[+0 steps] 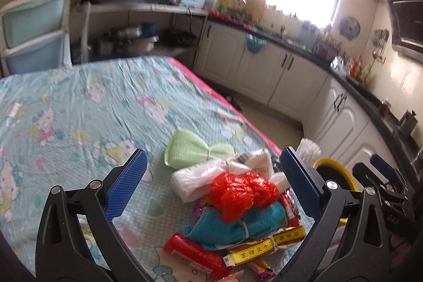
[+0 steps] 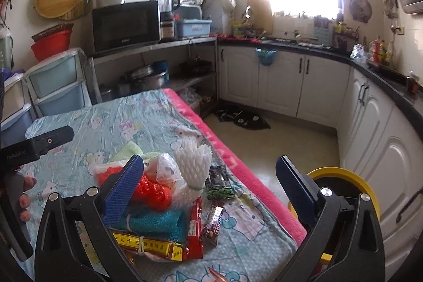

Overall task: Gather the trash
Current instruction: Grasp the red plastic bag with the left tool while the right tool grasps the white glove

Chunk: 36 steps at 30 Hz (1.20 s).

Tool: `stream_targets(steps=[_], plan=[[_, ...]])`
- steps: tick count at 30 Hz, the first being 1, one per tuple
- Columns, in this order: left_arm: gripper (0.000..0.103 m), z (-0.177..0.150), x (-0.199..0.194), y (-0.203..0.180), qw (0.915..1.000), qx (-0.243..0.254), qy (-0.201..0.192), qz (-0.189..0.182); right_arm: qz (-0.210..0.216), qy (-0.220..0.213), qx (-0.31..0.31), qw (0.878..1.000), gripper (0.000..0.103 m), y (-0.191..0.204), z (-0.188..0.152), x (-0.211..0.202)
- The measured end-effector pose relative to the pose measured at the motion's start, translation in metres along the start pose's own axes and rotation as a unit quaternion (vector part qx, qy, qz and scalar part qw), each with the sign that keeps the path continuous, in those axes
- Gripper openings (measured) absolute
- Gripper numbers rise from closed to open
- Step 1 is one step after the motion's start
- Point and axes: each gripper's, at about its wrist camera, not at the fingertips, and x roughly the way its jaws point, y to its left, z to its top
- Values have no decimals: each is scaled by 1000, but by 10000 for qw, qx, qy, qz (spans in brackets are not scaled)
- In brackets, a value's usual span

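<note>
A pile of trash lies near the table's right edge: a red plastic bag (image 1: 242, 193), a white bag bundle (image 1: 222, 171), a green cloth bundle (image 1: 195, 149), a teal cloth (image 1: 238, 227), a red tube (image 1: 195, 255) and a yellow packet (image 1: 267, 245). My left gripper (image 1: 214, 184) is open and empty above the pile. My right gripper (image 2: 208, 186) is open and empty over the table edge, with white foam netting (image 2: 194, 168), snack wrappers (image 2: 215, 218), the red bag (image 2: 150, 189) and the teal cloth (image 2: 156, 225) between its fingers. A yellow-rimmed bin (image 2: 341, 176) stands on the floor beside the table.
The table has a light blue cartoon cloth (image 1: 79, 110) with a pink border (image 2: 224, 149). White kitchen cabinets (image 2: 277, 86) and a black counter curve along the right. A microwave (image 2: 124, 25) and plastic drawers (image 2: 55, 86) stand behind the table. Dark items lie on the floor (image 2: 243, 118).
</note>
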Motion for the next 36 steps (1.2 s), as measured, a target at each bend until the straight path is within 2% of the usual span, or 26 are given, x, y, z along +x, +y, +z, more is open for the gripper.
stream_targets(steps=[3,8,12,16,18,20,21,22,23,27,30,36], plan=[[93,-5,17,2,9993,-31,319,-171,59,263,-13,9996,97,-3,-1,22],[92,-19,38,8,9959,-210,771,-428,408,659,130,9969,97,-12,-6,58],[83,-26,49,10,9916,-359,1020,-712,801,926,404,9917,95,-17,-7,78],[74,-35,59,8,9877,-424,1220,-877,1163,1176,646,9841,77,-20,-6,96],[67,-38,64,7,9867,-424,1297,-880,1306,1305,759,9799,64,-22,-7,104],[62,-40,67,6,9853,-447,1373,-916,1470,1392,831,9758,44,-23,-8,108],[56,-42,68,5,9850,-425,1405,-907,1530,1405,825,9747,39,-22,-8,108],[53,-42,69,4,9853,-382,1416,-881,1575,1398,792,9744,29,-21,-8,107],[45,-42,70,3,9855,-356,1417,-858,1587,1375,773,9746,25,-21,-8,108],[23,-42,71,0,9860,-304,1429,-809,1688,1301,663,9748,22,-20,-8,101],[13,-40,68,-2,9873,-196,1379,-765,1694,1196,553,9767,21,-19,-7,91],[10,-30,45,-15,9909,90,1075,-807,1707,915,484,9799,21,-25,1,69]])
